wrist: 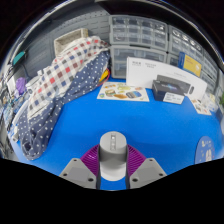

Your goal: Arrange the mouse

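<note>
1. Bottom centre of the frame: one claw (113, 170) with two grey fingers (77, 170), each bearing a purple pad (92, 160) on its inner face, points forward over a blue bench (70, 135).
2. One grey mouse (112, 148) sits between the two fingers at lower centre, its rounded front end facing away. Both pads lie against its sides, so the claw is closed on it. Its rear half is hidden behind the fingers, and whether it rests on the bench or is raised off it is hard to make out.
3. The hand that carries the claw is out of view; only the finger ends show, level and side by side.
4. Left half of the frame: one checked cloth (62, 78) in red, white and dark blue lies heaped on the bench, running from the lower left up toward the upper centre; a dark blue fabric edge (38, 140) spills out beneath it.
5. Centre right, well beyond the mouse: one flat printed card (123, 92) lies on the bench, just beside one white box (160, 72) with a smaller grey item (168, 96) in front of it, too small to identify.
6. Upper right: stacked translucent drawer units (140, 38) stand behind the bench; their count is unclear.
7. Upper left: cluttered shelving (70, 40), contents indistinct.
</note>
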